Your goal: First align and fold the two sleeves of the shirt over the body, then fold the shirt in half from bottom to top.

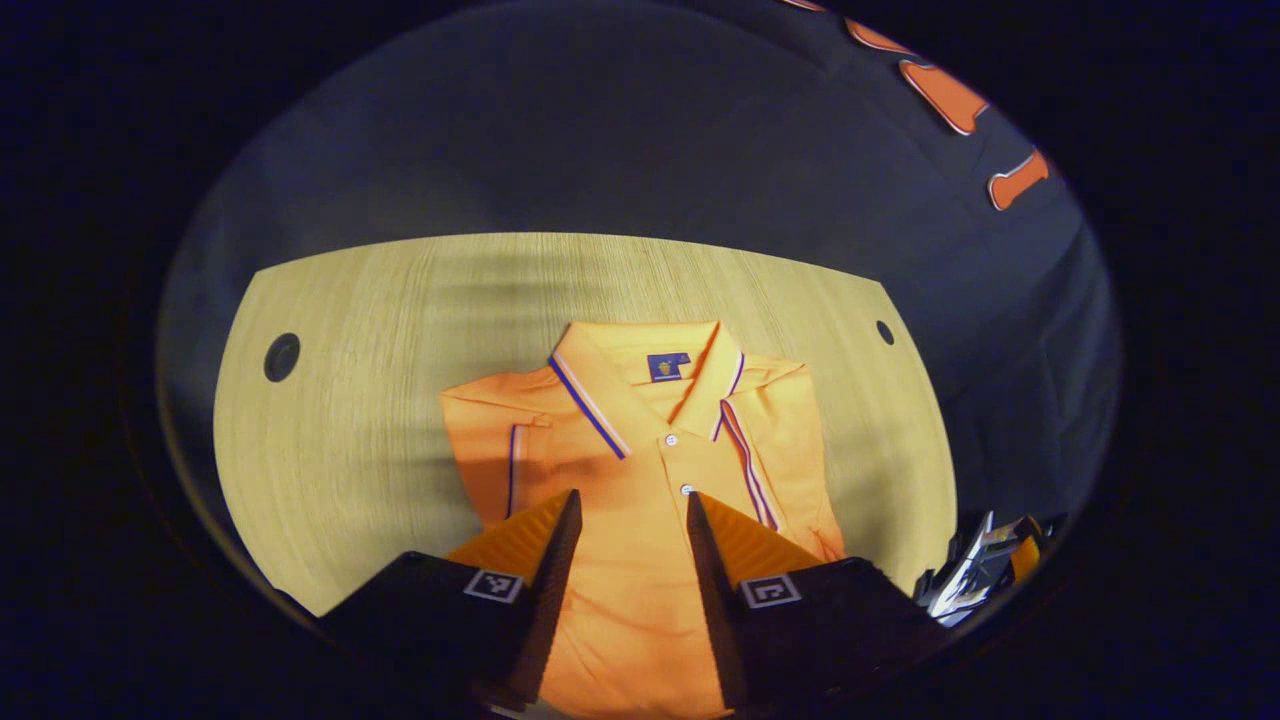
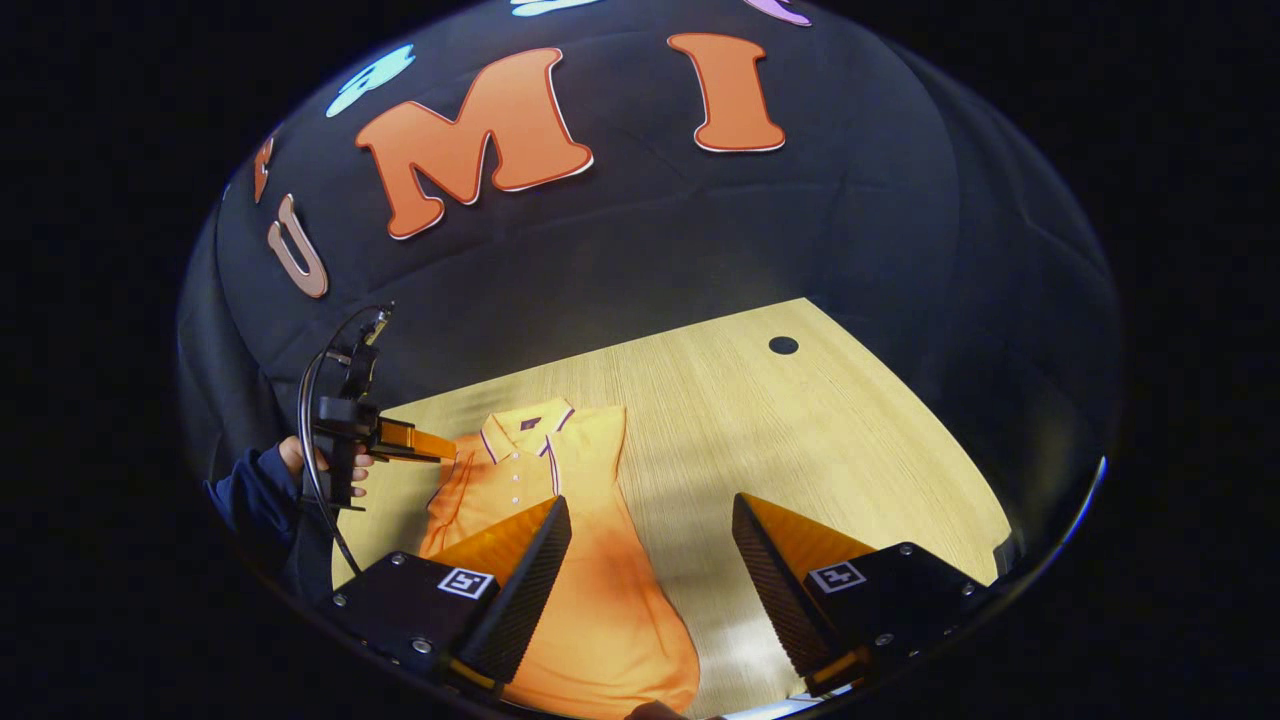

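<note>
An orange polo shirt (image 1: 650,570) with blue-and-white trim lies face up on the wooden table (image 1: 360,400), collar toward the far edge. Both sleeves lie folded in over the body, so the shirt is a narrow strip (image 2: 600,600). My left gripper (image 1: 633,495) hovers open over the lower chest, its jaws apart on either side of the button placket, holding nothing. In the right gripper view a hand (image 2: 300,458) holds that left gripper (image 2: 420,443) above the shirt's left shoulder. My right gripper (image 2: 650,500) is open, over the shirt's right edge and the bare wood beside it.
The table has a round cable hole near each far corner (image 1: 282,356) (image 2: 783,345). Black cloth wall stands behind the far edge. Bare wood (image 2: 820,440) stretches right of the shirt. A dark blue sleeve (image 2: 250,500) is at the table's left side.
</note>
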The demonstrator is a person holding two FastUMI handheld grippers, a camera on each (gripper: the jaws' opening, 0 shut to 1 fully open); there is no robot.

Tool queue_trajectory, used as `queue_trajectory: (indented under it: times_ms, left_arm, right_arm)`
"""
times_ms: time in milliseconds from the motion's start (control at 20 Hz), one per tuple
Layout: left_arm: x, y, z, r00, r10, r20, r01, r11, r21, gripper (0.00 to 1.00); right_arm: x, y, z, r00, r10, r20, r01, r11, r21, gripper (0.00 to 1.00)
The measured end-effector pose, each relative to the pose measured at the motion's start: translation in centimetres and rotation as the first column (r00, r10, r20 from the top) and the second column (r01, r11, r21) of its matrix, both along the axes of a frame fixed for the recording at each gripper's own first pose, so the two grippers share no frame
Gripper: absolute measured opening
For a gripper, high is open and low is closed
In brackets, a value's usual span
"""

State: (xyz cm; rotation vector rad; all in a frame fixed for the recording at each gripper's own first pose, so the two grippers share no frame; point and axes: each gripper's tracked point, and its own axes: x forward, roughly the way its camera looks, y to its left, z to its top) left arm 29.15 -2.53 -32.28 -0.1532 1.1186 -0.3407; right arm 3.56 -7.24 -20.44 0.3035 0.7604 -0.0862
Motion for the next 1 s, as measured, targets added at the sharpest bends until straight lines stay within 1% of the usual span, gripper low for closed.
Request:
queue_trajectory:
  times_ms: [50, 100, 150, 200, 250, 350, 450, 550, 650, 750, 800, 1000]
  left_arm:
    - [-0.2, 0.3, 0.3, 1.0, -0.01, 0.019, 0.01, 1.0, 0.024, 0.67]
    - [-0.4, 0.5, 1.0, 0.998, -0.025, 0.053, 0.023, 0.999, 0.04, 0.73]
    - [-0.7, 0.5, 2.0, 0.996, -0.03, 0.09, 0.026, 0.999, 0.045, 0.69]
    - [-1.2, 0.5, 2.9, 0.991, -0.032, 0.126, 0.027, 0.998, 0.048, 0.84]
    - [-1.5, 0.6, 3.9, 0.986, -0.024, 0.163, 0.016, 0.998, 0.055, 0.9]
    - [-2.7, 0.7, 6.2, 0.97, -0.018, 0.244, 0.002, 0.998, 0.066, 0.91]
    - [-4.0, 1.1, 8.6, 0.945, -0.015, 0.326, -0.018, 0.995, 0.1, 0.91]
    - [-5.7, 1.0, 11.1, 0.922, -0.01, 0.388, -0.035, 0.994, 0.107, 0.94]
    - [-7.3, 0.7, 12.8, 0.901, 0.005, 0.433, -0.056, 0.993, 0.105, 0.98]
    - [-9.2, 0.7, 15.3, 0.87, 0.037, 0.492, -0.094, 0.991, 0.091, 0.98]
    - [-10.2, 1.0, 16.6, 0.849, 0.055, 0.526, -0.113, 0.99, 0.079, 0.99]
    - [-15.0, 1.6, 20.8, 0.75, 0.116, 0.651, -0.197, 0.979, 0.053, 0.99]
  right_arm:
    - [0.1, -0.2, 0.2, 1.0, 0.003, 0.006, -0.003, 1.0, -0.003, 0.99]
    - [0.2, -0.2, 0.6, 1.0, 0.006, 0.015, -0.006, 1.0, -0.009, 0.99]
    - [0.4, -0.2, 0.8, 1.0, 0.009, 0.025, -0.009, 1.0, -0.016, 0.99]
    - [0.4, -0.3, 1.2, 0.999, 0.013, 0.04, -0.012, 1.0, -0.025, 0.99]
    - [0.5, -0.3, 1.6, 0.998, 0.017, 0.053, -0.015, 0.999, -0.035, 0.99]
    - [0.7, -0.2, 2.3, 0.996, 0.03, 0.085, -0.025, 0.998, -0.056, 0.99]
    - [0.8, 0.0, 3.2, 0.991, 0.051, 0.123, -0.04, 0.995, -0.088, 0.99]
    - [0.9, 0.3, 4.1, 0.984, 0.08, 0.162, -0.062, 0.991, -0.118, 0.99]
    - [0.8, 1.1, 5.1, 0.972, 0.109, 0.207, -0.085, 0.989, -0.124, 0.99]
    - [0.7, 1.5, 5.9, 0.959, 0.139, 0.249, -0.106, 0.984, -0.14, 0.99]
    - [0.6, 1.6, 6.3, 0.952, 0.157, 0.265, -0.116, 0.98, -0.163, 0.99]
    - [-0.2, 2.2, 7.6, 0.917, 0.226, 0.329, -0.149, 0.958, -0.244, 0.99]
